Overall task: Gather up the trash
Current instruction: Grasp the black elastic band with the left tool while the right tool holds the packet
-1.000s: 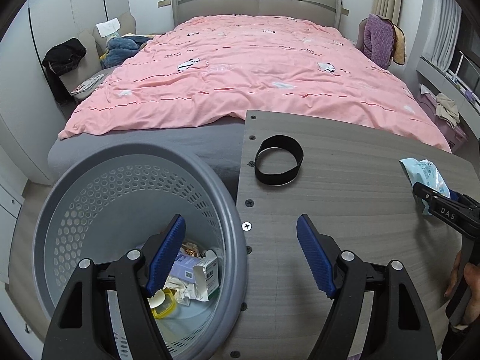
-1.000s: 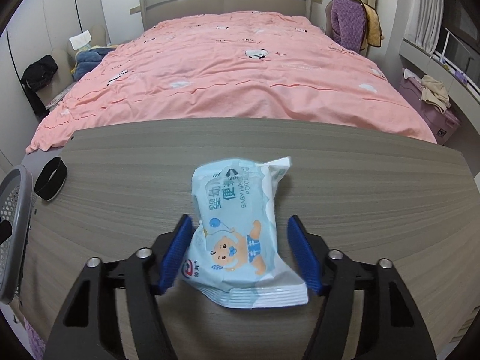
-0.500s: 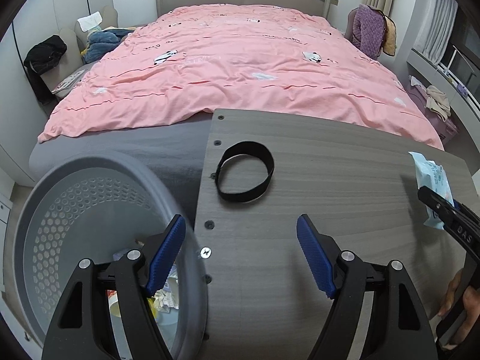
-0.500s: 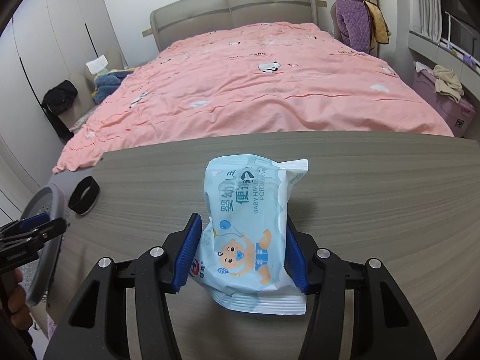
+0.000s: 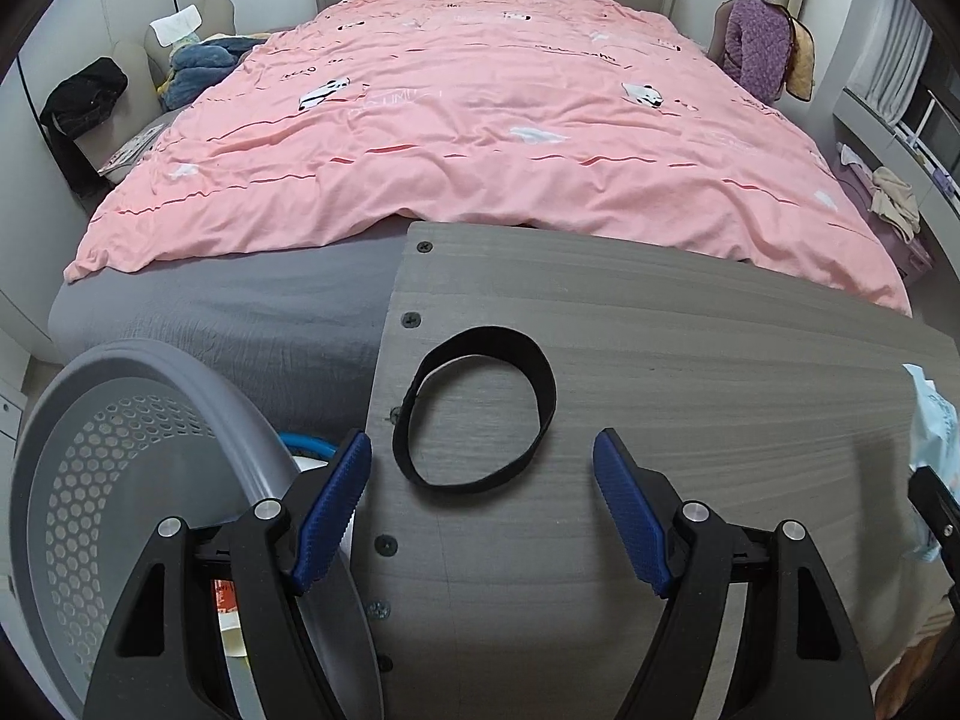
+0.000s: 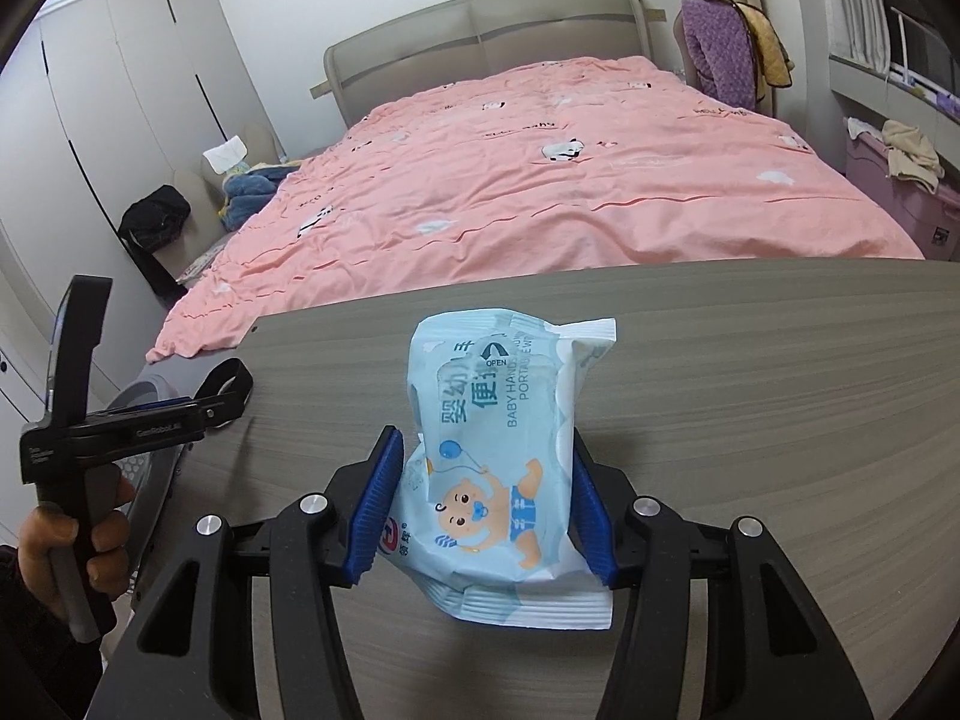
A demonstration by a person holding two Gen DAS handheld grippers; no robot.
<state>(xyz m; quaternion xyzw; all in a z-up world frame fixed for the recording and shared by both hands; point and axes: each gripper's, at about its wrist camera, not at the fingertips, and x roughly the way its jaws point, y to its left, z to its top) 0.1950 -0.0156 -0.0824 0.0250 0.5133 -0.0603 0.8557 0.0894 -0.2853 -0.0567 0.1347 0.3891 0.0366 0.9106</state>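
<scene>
My right gripper (image 6: pixel 483 495) is shut on a light blue baby wipes pack (image 6: pixel 498 450) and holds it above the grey wooden table (image 6: pixel 750 420). The pack's edge also shows at the right of the left wrist view (image 5: pixel 933 438). My left gripper (image 5: pixel 483 504) is open and empty, just short of a black elastic band (image 5: pixel 474 414) that lies near the table's left edge (image 5: pixel 720 360). The grey perforated trash basket (image 5: pixel 90 480) stands left of the table, with some trash inside. In the right wrist view my left gripper (image 6: pixel 222 405) is at the far left, over the band (image 6: pixel 225 381).
A bed with a pink duvet (image 5: pixel 480 138) lies right behind the table. Clothes are piled on a chair (image 5: pixel 180 60) at the back left. A purple garment (image 5: pixel 756 54) hangs at the back right. A pink storage box (image 6: pixel 900 210) stands by the window.
My right gripper has closed on the wipes pack and lifted it off the table, turning left. My left gripper has moved from over the basket to the black band.
</scene>
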